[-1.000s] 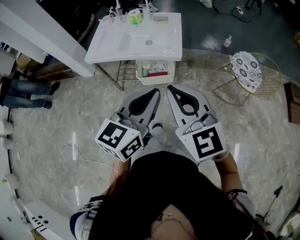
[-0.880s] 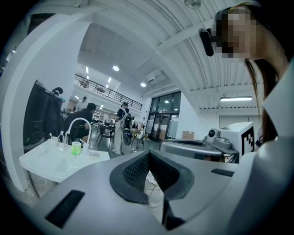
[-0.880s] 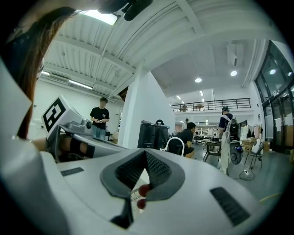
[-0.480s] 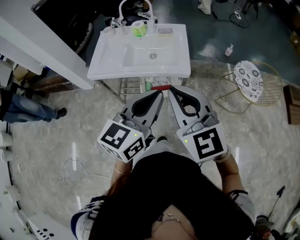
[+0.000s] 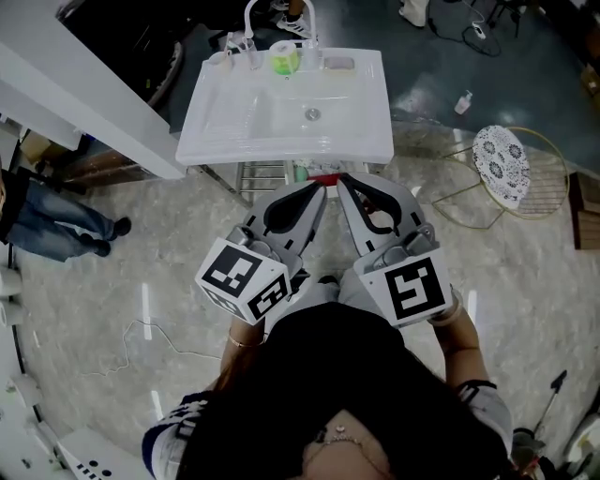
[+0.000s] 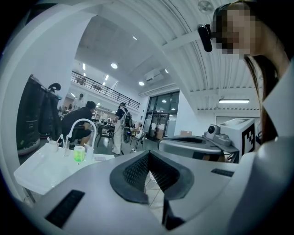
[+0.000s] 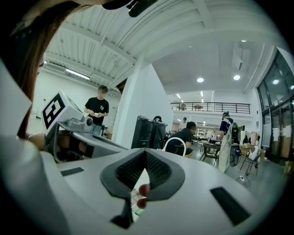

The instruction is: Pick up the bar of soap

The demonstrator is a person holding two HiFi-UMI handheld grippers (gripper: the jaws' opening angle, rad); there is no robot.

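A small pale bar of soap [image 5: 338, 65] lies in a dish on the back right rim of the white sink [image 5: 234, 122], beside a green cup [image 5: 285, 60] and the faucet [image 5: 272, 13]. My left gripper [image 5: 319, 188] and my right gripper [image 5: 343, 178] are held side by side, level, just short of the sink's front edge. Both are shut and hold nothing. In the left gripper view the left gripper [image 6: 149, 154] points past the sink [image 6: 41, 167], with the green cup [image 6: 79, 153] to its left. The right gripper [image 7: 145, 151] has its pads closed together.
A white basket [image 5: 317, 171] with a red item sits on a wire rack under the sink, partly hidden by my jaw tips. A gold wire chair with a patterned seat [image 5: 502, 159] stands to the right. A white partition [image 5: 84, 103] and a person's legs [image 5: 56, 225] are at the left.
Both grippers have moved forward together toward the sink. The sink now sits closer and lower in the head view, and the basket under it is mostly covered by the jaw tips.
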